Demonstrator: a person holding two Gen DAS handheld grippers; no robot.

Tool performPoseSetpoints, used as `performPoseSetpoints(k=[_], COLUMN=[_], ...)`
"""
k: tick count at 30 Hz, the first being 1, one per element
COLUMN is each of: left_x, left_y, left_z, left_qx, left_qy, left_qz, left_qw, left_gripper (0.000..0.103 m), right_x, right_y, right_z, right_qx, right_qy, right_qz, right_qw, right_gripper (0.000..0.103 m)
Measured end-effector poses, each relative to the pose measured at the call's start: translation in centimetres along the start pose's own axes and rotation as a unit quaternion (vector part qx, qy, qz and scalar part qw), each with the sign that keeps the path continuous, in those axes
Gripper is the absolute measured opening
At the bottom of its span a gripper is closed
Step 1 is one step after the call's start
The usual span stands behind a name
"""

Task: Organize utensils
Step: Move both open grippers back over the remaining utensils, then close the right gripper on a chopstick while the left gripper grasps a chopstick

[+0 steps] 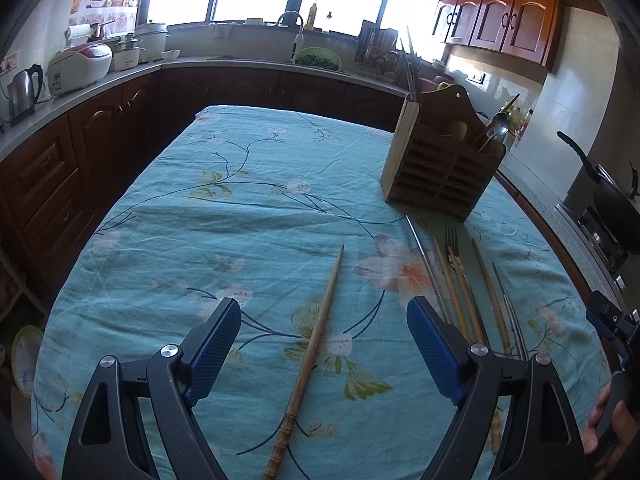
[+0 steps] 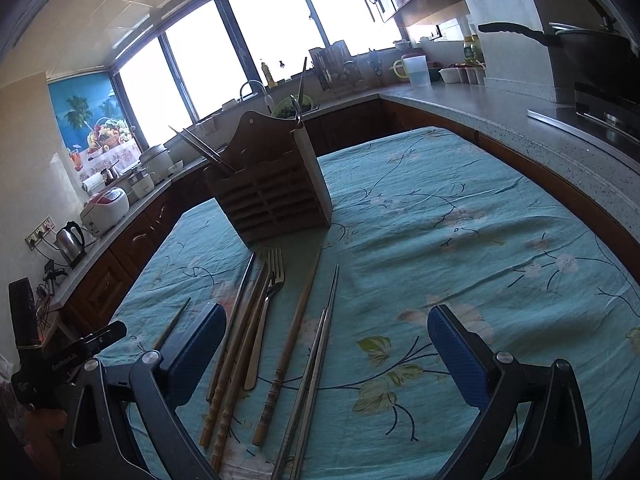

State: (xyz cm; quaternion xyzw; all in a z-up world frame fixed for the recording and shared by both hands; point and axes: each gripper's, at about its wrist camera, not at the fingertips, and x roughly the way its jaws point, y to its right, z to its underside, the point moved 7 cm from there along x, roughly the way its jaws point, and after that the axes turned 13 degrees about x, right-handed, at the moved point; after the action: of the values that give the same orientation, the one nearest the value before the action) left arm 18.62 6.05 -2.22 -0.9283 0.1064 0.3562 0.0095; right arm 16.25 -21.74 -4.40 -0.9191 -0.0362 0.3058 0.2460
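Note:
A wooden utensil holder (image 1: 440, 164) stands on the teal floral tablecloth (image 1: 240, 208), with chopsticks and a spoon (image 1: 499, 125) in it; it also shows in the right wrist view (image 2: 272, 196). My left gripper (image 1: 324, 344) is open, its jaws either side of a single wooden chopstick (image 1: 316, 344) lying on the cloth. To its right lie a fork (image 1: 452, 240) and several chopsticks (image 1: 460, 300). My right gripper (image 2: 324, 352) is open above wooden chopsticks (image 2: 288, 340), metal chopsticks (image 2: 320, 340) and the fork (image 2: 274, 268).
Dark wood cabinets and a grey counter (image 1: 100, 80) ring the table, with a kettle (image 1: 24, 88) and rice cooker (image 1: 80, 66) on the left. A wok (image 1: 616, 204) sits on the stove at right. The other gripper shows at the left edge of the right wrist view (image 2: 60, 356).

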Motion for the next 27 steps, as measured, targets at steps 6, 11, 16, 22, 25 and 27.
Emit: performPoseSetpoints(k=[6,11,16,22,25,27], left_x=[1.6,3.4,5.3,7.8,8.9,9.6], left_y=[0.2,0.7,1.4,1.4,1.2,1.1], left_z=[-0.1,-0.8,-2.1,-3.3,-4.0,-4.2], left_qx=[0.004,0.026,0.055,0.083,0.082,0.083], left_qy=[-0.019,-0.042,-0.058,-0.083,-0.090,-0.094], left_qz=[0.002,0.011,0.023,0.029,0.034,0.038], left_qw=[0.9998,0.9988,0.9965,0.9927,0.9920,0.9914], left_gripper=[0.085,0.076,0.059,0.051,0.044,0.036], right_x=[1.0,2.2,4.7,7.8,9.7,11.1], right_y=[-0.3,-1.1,-1.6,-2.7,-3.2,-3.3], right_z=[0.1,-0.2,-0.3,-0.3,-0.5,-0.7], right_qx=[-0.012,-0.027,-0.034,-0.045,-0.050,-0.053], right_qy=[-0.008,-0.019,-0.050,-0.084,-0.099,-0.106], right_qz=[0.010,0.013,0.024,0.024,0.030,0.038], right_qw=[1.000,0.999,0.998,0.995,0.993,0.992], right_gripper=[0.101,0.087,0.060,0.049,0.046,0.043])
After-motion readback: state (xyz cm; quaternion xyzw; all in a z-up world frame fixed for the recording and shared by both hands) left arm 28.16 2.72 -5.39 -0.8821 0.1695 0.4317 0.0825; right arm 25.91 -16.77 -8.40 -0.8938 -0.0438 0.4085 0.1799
